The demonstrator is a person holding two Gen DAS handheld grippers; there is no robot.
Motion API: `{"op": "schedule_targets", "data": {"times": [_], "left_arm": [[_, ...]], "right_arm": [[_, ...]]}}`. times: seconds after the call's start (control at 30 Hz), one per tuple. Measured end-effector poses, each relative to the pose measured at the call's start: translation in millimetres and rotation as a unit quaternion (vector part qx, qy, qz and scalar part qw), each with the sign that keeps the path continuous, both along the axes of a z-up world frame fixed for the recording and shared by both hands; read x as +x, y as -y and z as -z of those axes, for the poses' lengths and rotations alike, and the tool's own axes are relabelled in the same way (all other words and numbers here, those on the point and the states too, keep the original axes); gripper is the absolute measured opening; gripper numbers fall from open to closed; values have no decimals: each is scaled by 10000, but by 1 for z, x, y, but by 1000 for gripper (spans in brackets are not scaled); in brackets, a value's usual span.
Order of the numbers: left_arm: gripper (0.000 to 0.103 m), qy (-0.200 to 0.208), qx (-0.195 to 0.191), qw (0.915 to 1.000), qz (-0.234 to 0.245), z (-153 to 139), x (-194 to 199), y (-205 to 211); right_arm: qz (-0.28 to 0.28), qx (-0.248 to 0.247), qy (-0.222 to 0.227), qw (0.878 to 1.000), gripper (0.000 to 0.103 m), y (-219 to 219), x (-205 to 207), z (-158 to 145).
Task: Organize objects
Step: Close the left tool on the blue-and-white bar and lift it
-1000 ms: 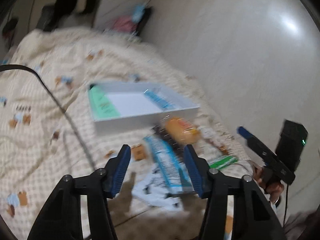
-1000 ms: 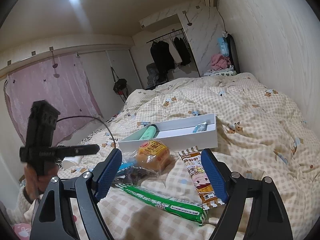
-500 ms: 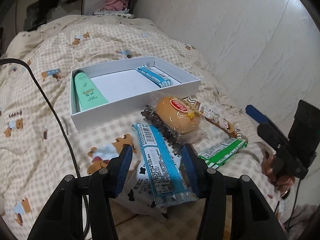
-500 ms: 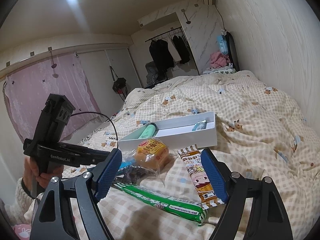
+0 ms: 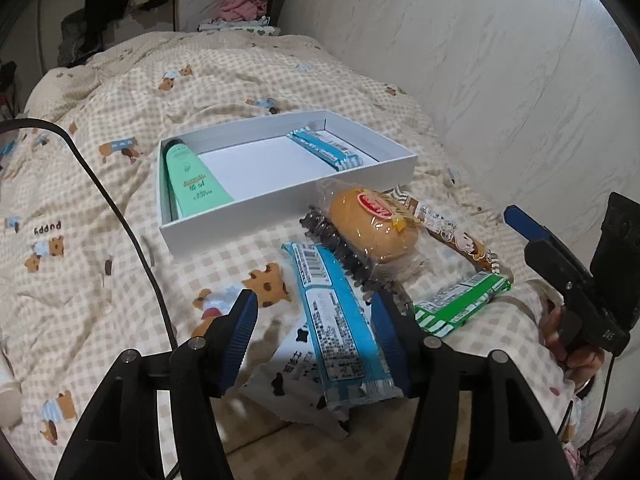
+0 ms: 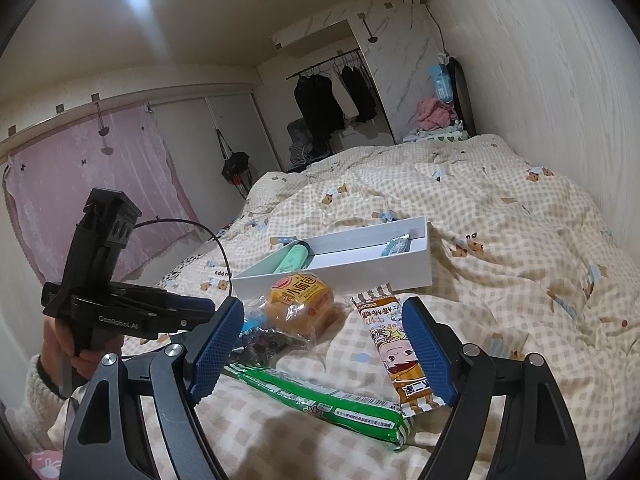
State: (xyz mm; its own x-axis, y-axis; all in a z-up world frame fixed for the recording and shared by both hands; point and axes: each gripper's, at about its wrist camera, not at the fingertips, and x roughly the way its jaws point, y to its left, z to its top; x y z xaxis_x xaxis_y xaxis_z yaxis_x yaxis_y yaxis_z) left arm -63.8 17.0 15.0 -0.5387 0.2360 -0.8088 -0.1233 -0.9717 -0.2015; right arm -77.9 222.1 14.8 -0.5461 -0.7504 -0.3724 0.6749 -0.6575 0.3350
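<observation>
A white box (image 5: 280,216) lies on the bed with a green tube (image 5: 192,184) and a blue packet (image 5: 328,150) inside; it also shows in the right wrist view (image 6: 340,268). In front lie a wrapped bun (image 5: 372,224), a black hair clip (image 5: 340,252), a long blue snack bar (image 5: 340,328) on a white cow-print packet (image 5: 292,384), a brown cartoon bar (image 6: 396,352) and a green packet (image 6: 320,400). My left gripper (image 5: 316,336) is open, its fingers either side of the blue bar. My right gripper (image 6: 320,348) is open and empty, above the green packet.
A black cable (image 5: 116,208) runs across the checked duvet (image 5: 224,80) left of the box. A wall (image 5: 500,60) borders the bed on the right. Clothes hang on a rack (image 6: 332,88) at the far end.
My left gripper has come lower and closer over the blue bar. My right gripper has hardly moved.
</observation>
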Motion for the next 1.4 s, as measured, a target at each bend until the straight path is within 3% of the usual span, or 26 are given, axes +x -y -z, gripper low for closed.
{"op": "schedule_targets", "data": {"times": [0.2,0.3,0.43,0.6,0.67,0.73,0.83,0.9,1.07,1.17,1.4], "left_arm": [[64,-31,-53,10000,78,1,-2,-8],[68,-1,-220,9997,124,1,-3,-13],[68,160,-573,9981,128,3,-10,-21],[68,228,-748,9966,258,1,-17,-33],[53,77,-827,9965,124,0,-15,-32],[29,-12,-840,9963,-186,-2,-13,-25],[25,12,-259,9995,-163,-2,-9,-12],[25,27,21,9999,-153,-2,-6,-5],[28,-134,75,9993,-353,3,-5,-2],[35,-81,-30,9989,-461,14,-9,-6],[57,-326,-260,9990,-170,16,-2,-24]], "right_arm": [[32,-7,102,9999,82,-1,-3,2],[34,-8,90,10000,82,0,-1,1],[41,-31,81,10000,82,-1,0,0],[31,-27,81,10000,82,-1,0,-1],[19,-22,93,10000,82,-1,0,-1],[17,-23,93,10000,82,-1,0,-1],[-7,-17,109,9999,82,-1,-2,-1],[-28,-25,134,9999,82,-1,-3,0],[-62,-24,192,9998,82,1,-6,2],[-94,62,136,9998,82,5,-4,1],[-114,114,121,9998,82,7,-4,2]]}}
